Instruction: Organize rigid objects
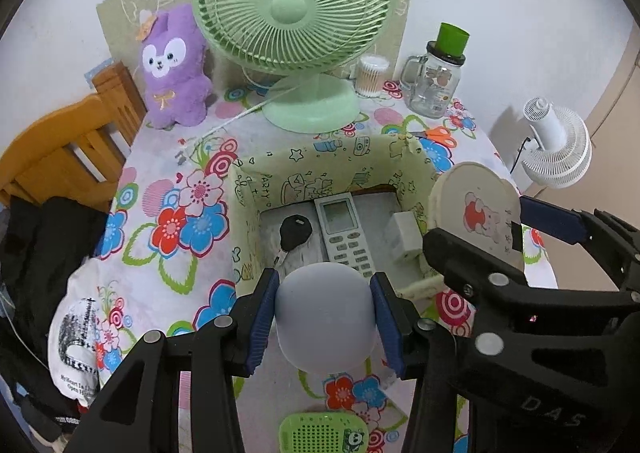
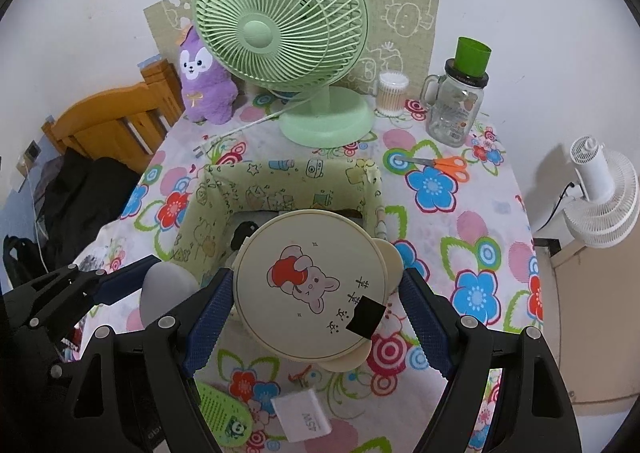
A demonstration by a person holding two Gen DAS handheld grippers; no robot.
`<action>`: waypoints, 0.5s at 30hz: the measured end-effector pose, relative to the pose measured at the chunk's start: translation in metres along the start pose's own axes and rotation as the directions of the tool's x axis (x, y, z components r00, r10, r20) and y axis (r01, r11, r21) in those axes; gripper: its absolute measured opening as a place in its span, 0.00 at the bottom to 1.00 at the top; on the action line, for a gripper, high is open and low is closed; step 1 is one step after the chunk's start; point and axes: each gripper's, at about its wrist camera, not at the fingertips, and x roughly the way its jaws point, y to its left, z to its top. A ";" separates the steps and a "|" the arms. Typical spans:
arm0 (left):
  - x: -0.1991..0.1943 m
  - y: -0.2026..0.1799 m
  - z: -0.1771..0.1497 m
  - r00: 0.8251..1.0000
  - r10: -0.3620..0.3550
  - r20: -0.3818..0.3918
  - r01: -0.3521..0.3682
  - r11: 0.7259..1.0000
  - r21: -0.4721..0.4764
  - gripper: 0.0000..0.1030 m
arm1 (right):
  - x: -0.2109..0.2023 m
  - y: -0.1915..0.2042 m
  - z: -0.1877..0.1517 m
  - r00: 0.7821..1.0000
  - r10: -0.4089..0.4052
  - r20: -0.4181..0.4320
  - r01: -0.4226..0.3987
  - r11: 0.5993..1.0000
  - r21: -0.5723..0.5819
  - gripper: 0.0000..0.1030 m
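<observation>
A: While you carry both loads toward the box (image 1: 280, 173), tell me what each claw has.

B: Your left gripper (image 1: 326, 317) is narrowed onto the grey pod (image 1: 326, 313), both blue pads against its sides; it hangs over the box's near edge; your right gripper (image 2: 316, 317) stands wide around the round case (image 2: 312, 285), the one with the rabbit print, and its left pad touches the rim; the right pad's contact I cannot tell, though the case is plainly off the table and so held.

A: What is already in?

B: A key (image 1: 295, 231), a remote (image 1: 342, 231) and a white block (image 1: 404, 235) lie on the box floor; so you are mid-placing, I judge, not picking.

A: And next?

B: Lower the pod into the free patch near the front, short of the remote; open only once it rests; the case is broad, so it likely needs tilting or stacking; the green speaker (image 1: 322, 433) and white card (image 2: 302, 415) wait on the cloth (image 1: 160, 253) behind.
</observation>
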 end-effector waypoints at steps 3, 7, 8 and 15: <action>0.010 0.005 0.007 1.000 0.013 -0.006 -0.013 1.000 0.012 0.47 | 0.008 -0.001 0.005 1.000 0.004 -0.002 -0.004 1.000 0.011 0.81; 0.025 0.007 0.014 1.000 0.019 -0.019 -0.019 0.999 0.026 0.47 | 0.019 -0.001 0.009 1.000 0.005 -0.005 -0.005 1.000 0.017 0.81; 0.028 0.007 0.015 1.000 0.020 -0.022 -0.019 0.999 0.030 0.47 | 0.023 -0.002 0.010 1.000 0.006 -0.007 -0.006 1.000 0.020 0.81; 0.052 0.009 0.027 0.999 0.022 -0.037 -0.021 0.999 0.039 0.47 | 0.043 -0.007 0.020 1.000 -0.002 -0.031 0.003 0.999 0.035 0.81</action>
